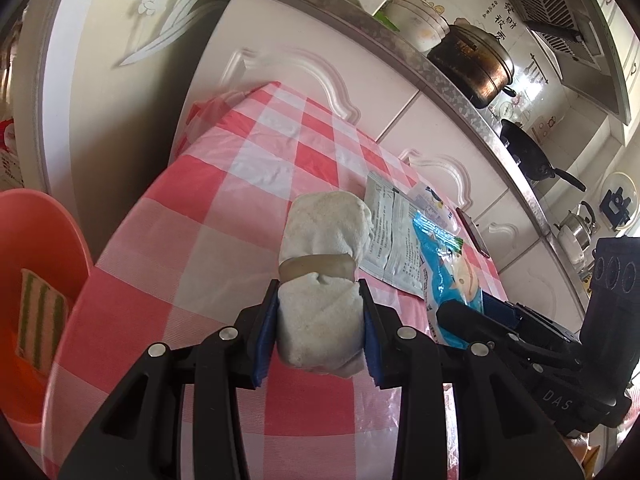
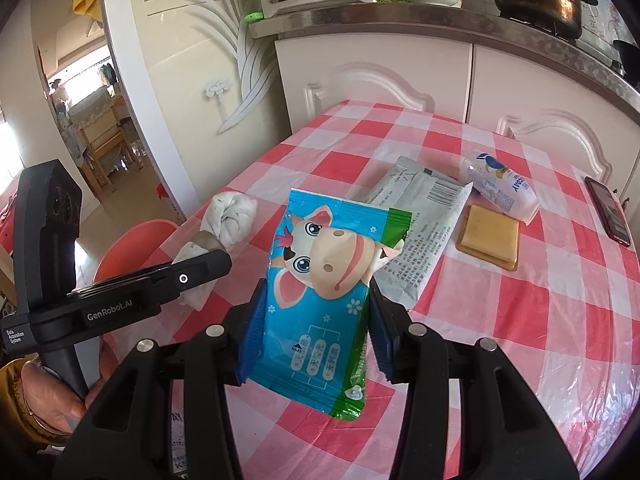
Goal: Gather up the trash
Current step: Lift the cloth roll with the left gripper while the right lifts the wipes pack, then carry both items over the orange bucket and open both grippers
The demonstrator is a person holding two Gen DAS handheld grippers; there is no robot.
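My left gripper (image 1: 319, 285) is shut on a rolled white cloth bundle (image 1: 320, 276) bound with a tan band, held over the red-checked tablecloth (image 1: 192, 208); the bundle also shows in the right wrist view (image 2: 228, 220). My right gripper (image 2: 316, 292) is shut on a blue cow-print wrapper (image 2: 320, 292) and holds it above the table; the wrapper also shows in the left wrist view (image 1: 448, 264). A grey foil packet (image 2: 420, 216) lies flat behind it. A small white bottle (image 2: 500, 188) lies on its side further back.
A pink basin (image 1: 40, 280) holding a striped cloth sits left of the table, below its edge. A tan square pad (image 2: 488, 236) and a dark phone (image 2: 608, 210) lie at the table's right. White cabinets (image 2: 400, 76) with pots on the counter stand behind.
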